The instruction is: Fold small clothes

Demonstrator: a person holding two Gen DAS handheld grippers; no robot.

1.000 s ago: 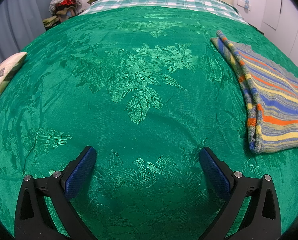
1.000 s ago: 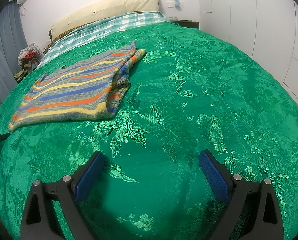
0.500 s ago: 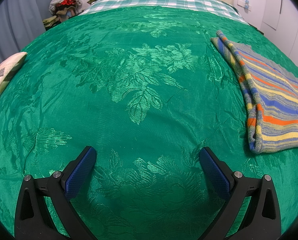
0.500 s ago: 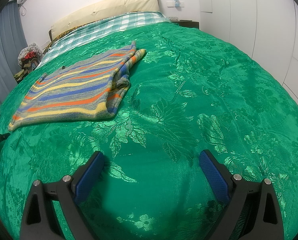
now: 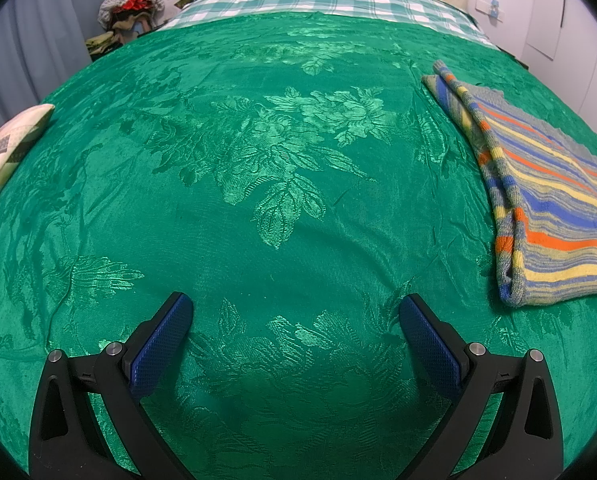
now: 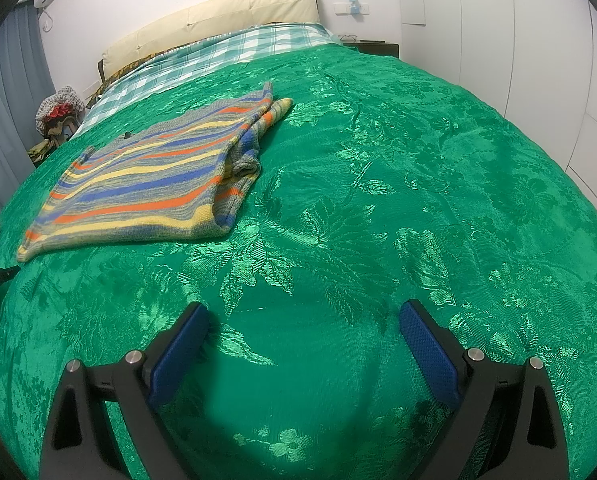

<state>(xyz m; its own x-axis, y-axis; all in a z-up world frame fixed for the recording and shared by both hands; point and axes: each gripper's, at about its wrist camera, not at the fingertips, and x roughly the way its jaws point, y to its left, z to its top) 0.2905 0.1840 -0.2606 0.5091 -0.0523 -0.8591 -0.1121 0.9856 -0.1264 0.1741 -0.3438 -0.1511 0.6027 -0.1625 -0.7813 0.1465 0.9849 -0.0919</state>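
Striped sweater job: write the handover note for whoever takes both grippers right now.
Left gripper: open, empty, over bare green bedspread.
Right gripper: open, empty, also over bare bedspread.
Striped sweater: lies flat on the bedspread, ahead and to the left of the right gripper, ahead and to the right of the left one. Neither gripper touches it.
Done: the sweater looks folded at least once, with doubled layers along its right edge and a sleeve end poking out toward the checked sheet.
Left: judge whether another fold is wanted; if so, probably take the near corners and fold again.
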